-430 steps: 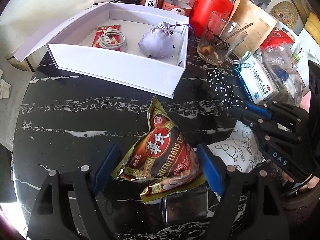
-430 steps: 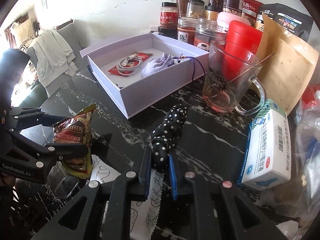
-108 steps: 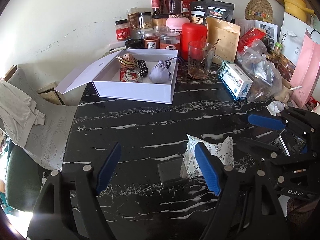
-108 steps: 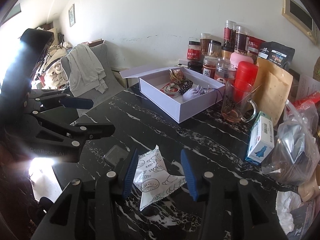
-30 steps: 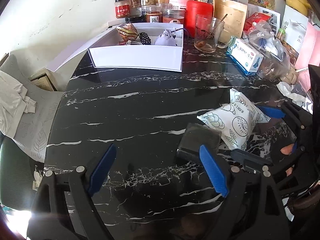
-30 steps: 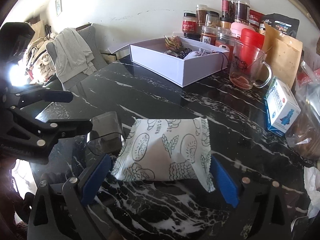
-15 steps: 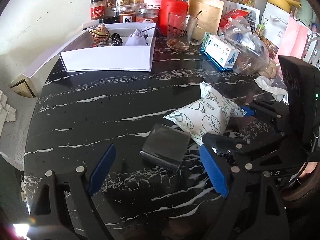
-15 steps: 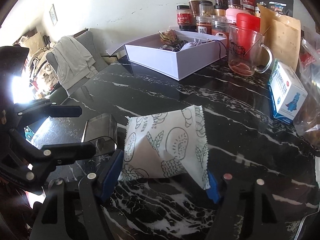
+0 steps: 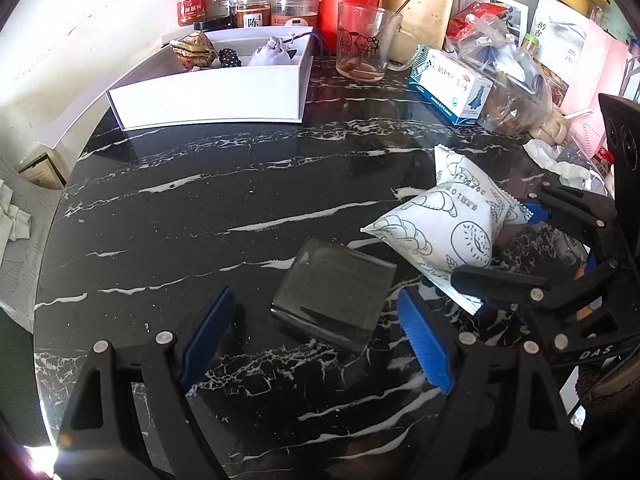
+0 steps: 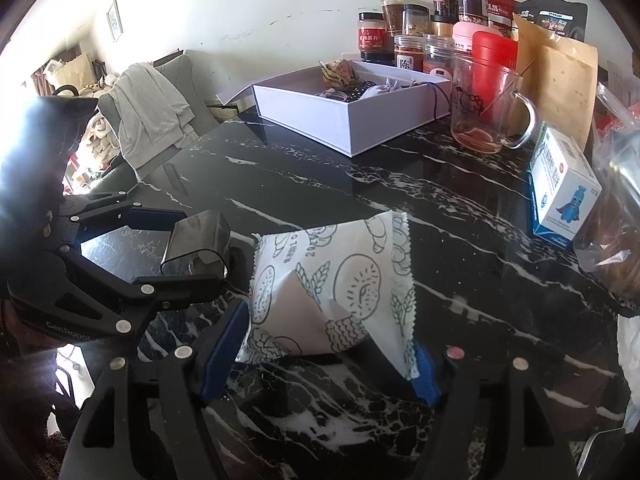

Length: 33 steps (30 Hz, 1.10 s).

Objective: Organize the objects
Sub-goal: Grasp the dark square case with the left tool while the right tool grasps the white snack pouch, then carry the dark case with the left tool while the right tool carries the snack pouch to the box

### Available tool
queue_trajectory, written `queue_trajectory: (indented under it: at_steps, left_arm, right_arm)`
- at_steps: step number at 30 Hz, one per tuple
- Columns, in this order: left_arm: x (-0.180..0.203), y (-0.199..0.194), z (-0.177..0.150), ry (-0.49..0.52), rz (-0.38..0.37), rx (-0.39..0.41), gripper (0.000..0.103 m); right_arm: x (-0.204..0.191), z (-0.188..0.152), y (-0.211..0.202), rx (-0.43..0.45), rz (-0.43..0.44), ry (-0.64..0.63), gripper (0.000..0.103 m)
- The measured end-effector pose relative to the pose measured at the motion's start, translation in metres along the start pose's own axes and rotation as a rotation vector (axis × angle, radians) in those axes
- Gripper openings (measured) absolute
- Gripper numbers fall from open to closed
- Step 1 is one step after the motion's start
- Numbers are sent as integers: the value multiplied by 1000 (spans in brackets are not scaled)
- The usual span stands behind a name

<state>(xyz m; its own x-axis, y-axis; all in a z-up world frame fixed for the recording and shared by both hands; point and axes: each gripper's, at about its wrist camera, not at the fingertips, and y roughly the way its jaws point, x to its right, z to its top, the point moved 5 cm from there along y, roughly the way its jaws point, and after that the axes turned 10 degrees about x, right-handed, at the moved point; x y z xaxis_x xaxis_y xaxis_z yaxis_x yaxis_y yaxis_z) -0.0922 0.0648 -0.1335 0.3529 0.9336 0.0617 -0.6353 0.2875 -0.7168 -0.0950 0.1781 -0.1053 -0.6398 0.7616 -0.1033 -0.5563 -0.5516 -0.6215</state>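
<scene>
The white box at the far side of the black marble table already holds a few items; well short of it, near the table's front edge, lie the two things left. The right gripper has the white snack packet between its blue pads, which press on both crimped ends, so the packet's long axis runs across the jaws; the jaws have just opened slightly yet seem to keep hold. Just left of the packet sits the smoky clear case, tilted, ahead of the left gripper, whose jaws, wide and just narrowing, straddle it without touching. The left hand is nearer the case.
</scene>
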Motion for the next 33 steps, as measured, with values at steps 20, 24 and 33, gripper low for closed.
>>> queue_trajectory:
  at_steps: [20,24,33]
  left_arm:
    - [4,0,0,20,-11,26,42]
    - [0,-2,-1,14,13,17,42]
    - [-10,-11,3,1,35,18,42]
  right_arm:
    - [-2,5,8,4,-17,-20,67]
    - [-3,6,5,8,-16,-24,65]
    - [-8,7,-1,2,-9,-12,63]
